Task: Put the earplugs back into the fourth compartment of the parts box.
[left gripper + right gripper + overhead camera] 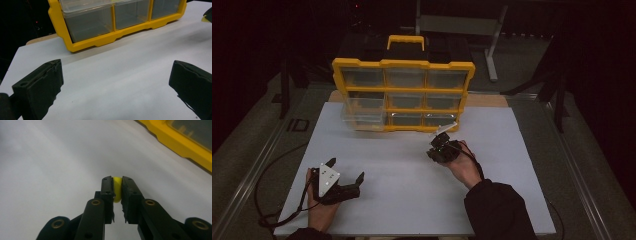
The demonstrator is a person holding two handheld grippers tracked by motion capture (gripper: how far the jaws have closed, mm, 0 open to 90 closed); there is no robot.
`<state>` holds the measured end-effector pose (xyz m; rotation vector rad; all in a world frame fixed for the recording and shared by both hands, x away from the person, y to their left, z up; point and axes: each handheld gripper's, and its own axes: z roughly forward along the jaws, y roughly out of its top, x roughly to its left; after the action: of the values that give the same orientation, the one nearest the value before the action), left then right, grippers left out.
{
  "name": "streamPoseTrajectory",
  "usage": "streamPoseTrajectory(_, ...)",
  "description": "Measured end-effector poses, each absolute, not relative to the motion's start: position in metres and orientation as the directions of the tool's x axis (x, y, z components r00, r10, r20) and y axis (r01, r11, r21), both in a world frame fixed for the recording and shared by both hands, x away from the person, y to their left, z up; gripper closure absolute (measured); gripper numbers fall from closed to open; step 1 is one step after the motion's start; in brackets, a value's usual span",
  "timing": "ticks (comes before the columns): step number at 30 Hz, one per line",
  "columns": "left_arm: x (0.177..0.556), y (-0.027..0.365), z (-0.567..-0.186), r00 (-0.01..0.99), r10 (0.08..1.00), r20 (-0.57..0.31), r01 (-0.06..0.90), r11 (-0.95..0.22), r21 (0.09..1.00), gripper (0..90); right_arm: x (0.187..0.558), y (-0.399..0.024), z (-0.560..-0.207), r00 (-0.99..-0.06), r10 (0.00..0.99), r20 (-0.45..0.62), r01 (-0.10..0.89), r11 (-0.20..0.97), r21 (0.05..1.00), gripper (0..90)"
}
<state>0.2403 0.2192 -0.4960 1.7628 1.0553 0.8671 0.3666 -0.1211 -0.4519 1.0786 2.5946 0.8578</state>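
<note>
A yellow organiser [403, 95] with clear drawers stands at the back of the white board [412, 195]; its lower drawers also face me in the left gripper view [100, 42]. My right gripper [438, 136] sits just in front of the organiser's bottom right corner. In the right gripper view it [117, 179] is shut on a small yellow piece [117, 193], held above the white surface. My left gripper [346, 169] rests near the front left of the board, jaws wide apart [116, 66] with nothing between them.
A clear drawer [362, 117] on the organiser's left side sticks out a little. Metal frame legs [492, 50] stand on the floor behind the table. A cable [277, 200] trails from the left gripper off the board's left edge.
</note>
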Motion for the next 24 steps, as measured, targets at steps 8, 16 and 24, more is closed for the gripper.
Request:
streamPoseTrajectory(8, 0.24, 0.219, -0.496, 0.395, 0.911, 0.121, 0.296, -0.251, 0.922, 0.0, 0.368, -0.12, -0.441, -0.713, 0.7, 0.043, 0.576, 0.55, 0.604, 80.2)
streamPoseTrajectory(16, 0.24, 0.219, -0.496, 0.394, 0.911, 0.121, 0.297, -0.251, 0.921, 0.0, 0.37, -0.118, -0.429, -0.719, 0.692, 0.06, 0.568, 0.536, 0.625, 80.2)
streamPoseTrajectory(24, 0.24, 0.219, -0.496, 0.395, 0.911, 0.121, 0.296, -0.25, 0.922, 0.0, 0.371, -0.114, -0.418, -0.724, 0.687, 0.062, 0.557, 0.53, 0.64, 80.2)
